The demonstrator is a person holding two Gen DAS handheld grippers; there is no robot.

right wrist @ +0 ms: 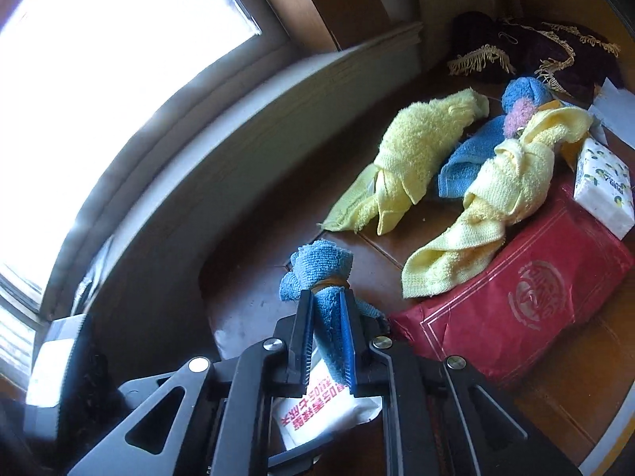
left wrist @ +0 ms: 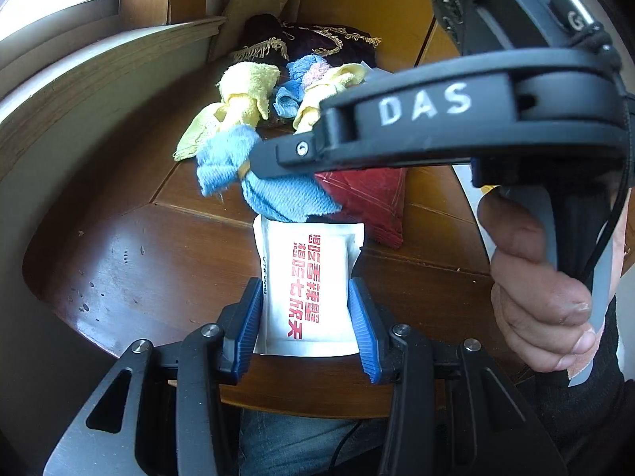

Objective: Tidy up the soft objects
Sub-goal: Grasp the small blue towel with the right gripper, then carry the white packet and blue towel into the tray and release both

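2 grippers are both loaded. Your left gripper (left wrist: pixel 307 309) has its blue-padded fingers (left wrist: pixel 249 309) clamped on the sides of a white packet (left wrist: pixel 307 277) printed with red characters, held just above the wooden table (left wrist: pixel 131 261). Your right gripper (right wrist: pixel 326 337) has its fingers pressed together on a blue cloth (right wrist: pixel 321 269) tied round with a band; the knotted top sticks out past the fingertips and the tail hangs down between them. In the left wrist view that cloth hangs right over the far end of the white packet; whether they touch, you cannot tell. Your right hand (left wrist: pixel 543 289) grips the handle at the right edge.

Farther back on the table lie 2 yellow towel bundles (right wrist: pixel 401 158) and (right wrist: pixel 500 194), with another blue towel (right wrist: pixel 472 154) between them. The nearer yellow one rests partly on a red packet (right wrist: pixel 516 309). 1 small white tissue pack (right wrist: pixel 603 186) with a lemon print sits on the red packet's far end. Behind them all lies a dark fringed cloth (right wrist: pixel 528 47), near the wall.
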